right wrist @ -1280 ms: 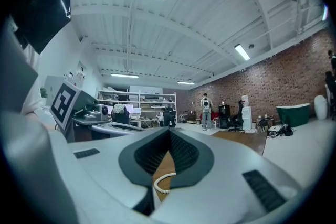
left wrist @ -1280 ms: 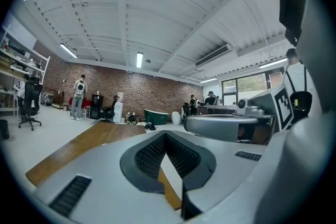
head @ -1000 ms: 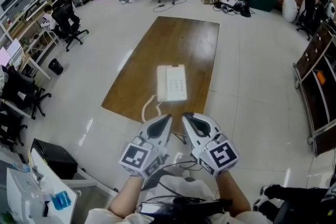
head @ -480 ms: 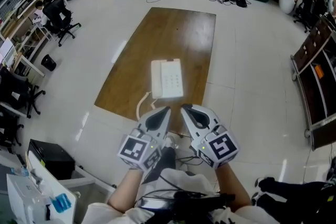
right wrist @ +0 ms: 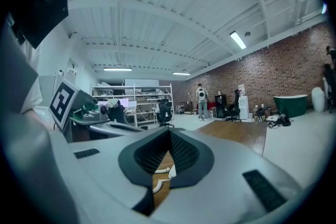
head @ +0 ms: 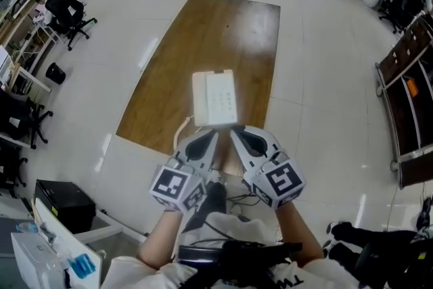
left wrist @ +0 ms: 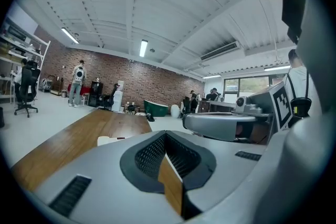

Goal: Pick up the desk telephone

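1. Long brown wooden table (head: 223,30), running away lengthwise ahead of both grippers, near end just beneath their tips.
2. White desk telephone (head: 215,99), flat on the table, just ahead of the two jaw tips and roughly centred between them, handset along the side nearer the left gripper. Keypad too small to read. Seen low and ahead-left as a pale slab (left wrist: 107,140) in the left gripper view.
3. Left gripper (head: 208,140), held out low in front of the body on a bare forearm (head: 159,243), angled inward toward the right one. Jaws together at the tips, nothing between them, only a sliver of table visible past the pads.
4. Right gripper (head: 238,136), close beside the left, forearm (head: 298,240) mirrored, angled inward likewise. Jaws together, gripping nothing.
5. Marker cubes (head: 177,187) and (head: 279,181) at the rear of each gripper, each face printed with a black-and-white square code.
6. White coiled cord (head: 181,135), curling from the telephone's near corner toward the left gripper's tip, also visible beyond the right gripper's pads (right wrist: 163,173).
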Motion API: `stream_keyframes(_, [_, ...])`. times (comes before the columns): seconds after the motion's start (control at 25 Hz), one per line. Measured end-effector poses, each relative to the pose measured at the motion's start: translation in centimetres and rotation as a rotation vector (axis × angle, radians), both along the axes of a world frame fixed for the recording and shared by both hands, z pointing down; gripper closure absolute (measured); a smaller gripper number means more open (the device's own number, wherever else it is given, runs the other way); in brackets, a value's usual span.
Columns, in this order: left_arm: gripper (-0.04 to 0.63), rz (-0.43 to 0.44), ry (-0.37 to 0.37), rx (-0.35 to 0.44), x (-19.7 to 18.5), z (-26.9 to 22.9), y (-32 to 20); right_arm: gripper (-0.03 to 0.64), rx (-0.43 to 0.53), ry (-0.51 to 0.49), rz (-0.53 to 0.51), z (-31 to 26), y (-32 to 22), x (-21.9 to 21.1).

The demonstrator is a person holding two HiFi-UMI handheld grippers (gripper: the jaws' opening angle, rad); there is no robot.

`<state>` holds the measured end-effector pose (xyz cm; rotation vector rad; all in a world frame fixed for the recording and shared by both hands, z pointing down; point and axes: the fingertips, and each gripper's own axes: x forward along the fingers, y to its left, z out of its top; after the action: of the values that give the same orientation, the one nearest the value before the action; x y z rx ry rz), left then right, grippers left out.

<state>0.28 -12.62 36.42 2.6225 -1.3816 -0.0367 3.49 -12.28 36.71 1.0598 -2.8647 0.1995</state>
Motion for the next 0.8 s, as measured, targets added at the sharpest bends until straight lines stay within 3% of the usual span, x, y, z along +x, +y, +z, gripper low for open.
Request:
stream_keyframes(0.56, [0.594,-0.03,0.031,-0.083,-2.5,3.8,-6.9,0.616,-0.093,0.036,0.029,3.7,-6.7,-0.6])
stream_keyframes(0.6, [0.594,-0.039,0.032,-0.094,-2.8,4.2,-7.5,0.576,-0.105,0.043,0.028,4.2,-7.2,-0.7])
stream_keyframes(0.68, [0.594,-0.054,0.036,-0.121,-3.6,5.4,-8.7,0.56,-0.13,0.06,0.03,5.1,-8.2,-0.8])
stream_keyframes(0.8, [0.516,-0.056,0.053,-0.172,-4.7,7.2,-10.1,0.56,-0.167,0.07,0.035,6.5,-9.5,-0.9])
